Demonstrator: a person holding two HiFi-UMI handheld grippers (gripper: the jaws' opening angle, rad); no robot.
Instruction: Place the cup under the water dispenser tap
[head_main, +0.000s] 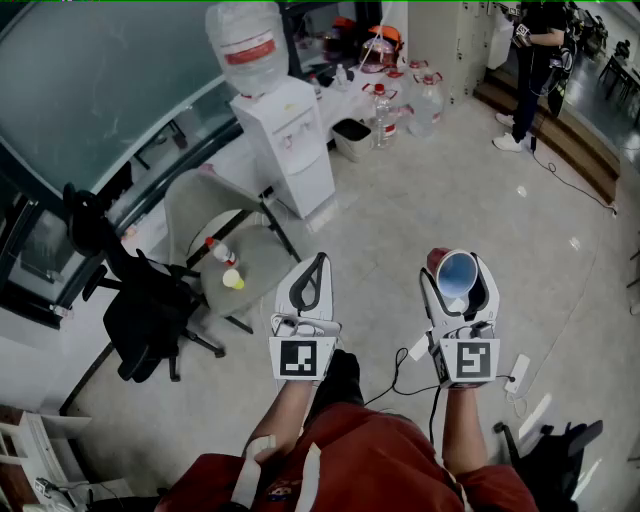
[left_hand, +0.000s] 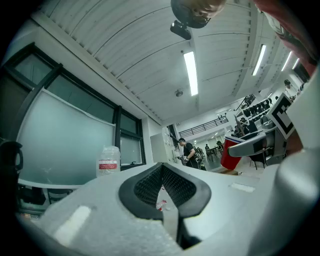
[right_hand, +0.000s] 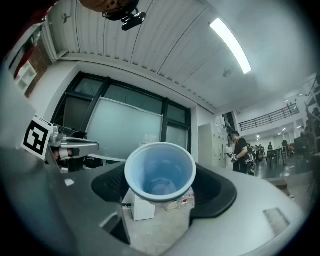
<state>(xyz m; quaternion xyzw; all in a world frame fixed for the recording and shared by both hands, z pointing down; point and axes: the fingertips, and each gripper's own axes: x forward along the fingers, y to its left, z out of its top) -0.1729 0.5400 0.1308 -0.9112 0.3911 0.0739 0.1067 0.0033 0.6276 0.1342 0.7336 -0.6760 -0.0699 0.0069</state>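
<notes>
One red plastic cup with a pale blue inside lies on its side in the air, its mouth turned back toward the person, clasped on both flanks by the wide-spread jaws of the right gripper. At 9 o'clock of the cup, well apart from it, the left gripper has its jaw tips together and holds nothing. One white floor-standing water dispenser, topped by one inverted clear bottle with a red label, stands at 11 o'clock of the cup, well away across the pale tiled floor. Two chairs are at 9 to 10 o'clock: one grey-seated chair and, beyond it, one black office chair. One standing person in dark clothes is at 1 o'clock.
</notes>
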